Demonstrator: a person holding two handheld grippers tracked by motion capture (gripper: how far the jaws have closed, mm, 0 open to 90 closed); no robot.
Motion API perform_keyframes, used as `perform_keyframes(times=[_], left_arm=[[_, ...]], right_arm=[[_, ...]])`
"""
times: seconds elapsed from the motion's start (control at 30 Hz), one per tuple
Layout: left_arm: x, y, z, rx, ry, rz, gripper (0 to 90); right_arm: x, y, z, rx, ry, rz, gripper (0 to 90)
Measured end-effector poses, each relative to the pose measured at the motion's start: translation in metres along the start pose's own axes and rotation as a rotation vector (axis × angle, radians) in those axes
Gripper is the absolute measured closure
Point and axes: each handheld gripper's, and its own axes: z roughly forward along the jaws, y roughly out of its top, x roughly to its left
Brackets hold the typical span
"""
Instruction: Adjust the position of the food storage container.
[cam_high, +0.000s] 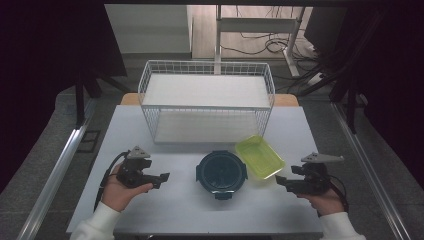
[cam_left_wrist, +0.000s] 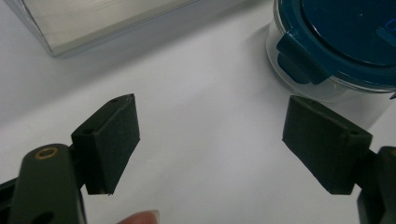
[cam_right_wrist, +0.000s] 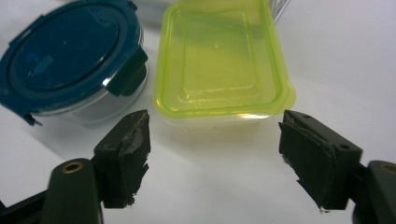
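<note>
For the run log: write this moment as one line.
left gripper: open, empty | right gripper: open, empty | round blue-lidded container: between them, untouched | yellow-green container: lidded, beside it | wire basket: behind

So on the table (cam_high: 150, 210) there's one wire basket (cam_high: 207, 102), one round blue-lidded tub (cam_high: 221, 173) and one green box (cam_high: 259, 156). Two grippers, one per hand: left (cam_high: 161, 178), right (cam_high: 281, 182). That's the count, five things plus the table.
</note>
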Motion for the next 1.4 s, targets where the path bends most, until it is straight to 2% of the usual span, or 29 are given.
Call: perform_keyframes(times=[0.1,0.23,0.37,0.67,0.8,0.9,0.93,0.97,1.03,1.07,1.1,1.23,1.4], left_arm=[[-0.001,-0.003,0.0,-0.002,0.005,-0.005,19.0],[0.0,-0.007,-0.004,-0.006,0.006,-0.019,19.1],[0.0,-0.009,-0.007,-0.014,0.002,-0.023,19.1],[0.001,-0.01,-0.007,-0.008,-0.003,-0.027,18.9],[0.002,-0.009,-0.006,-0.008,-0.002,-0.032,18.8],[0.001,-0.008,-0.005,-0.003,-0.005,-0.027,18.8],[0.001,-0.008,-0.005,-0.003,-0.005,-0.027,18.7],[0.0,-0.007,-0.004,0.005,-0.007,-0.018,18.6],[0.0,-0.007,-0.002,0.011,-0.01,-0.015,18.5],[0.0,-0.007,-0.002,0.011,-0.01,-0.015,18.5],[0.001,-0.008,-0.002,0.014,-0.012,-0.017,18.4],[0.003,-0.008,-0.001,0.017,-0.012,-0.03,18.5],[0.002,-0.009,-0.001,0.019,-0.009,-0.028,18.5]], right_arm=[[-0.001,0.001,0.002,0.017,0.001,-0.014,29.1],[-0.001,0.006,0.002,0.028,0.019,0.012,36.2],[0.002,0.01,0.003,0.044,0.016,0.002,40.2],[0.007,0.015,0.007,0.044,0.023,-0.01,44.1],[0.008,0.021,0.012,0.056,0.027,-0.012,53.6],[0.01,0.027,0.016,0.067,0.039,-0.019,66.7],[0.01,0.027,0.016,0.067,0.039,-0.019,66.7],[0.013,0.033,0.021,0.078,0.051,-0.033,76.4],[0.017,0.039,0.025,0.081,0.06,-0.045,82.3],[0.017,0.039,0.025,0.081,0.06,-0.045,82.3],[0.024,0.046,0.032,0.087,0.076,-0.062,87.4],[0.035,0.057,0.048,0.119,0.072,-0.102,88.5],[0.045,0.073,0.077,0.154,0.063,-0.161,88.7]])
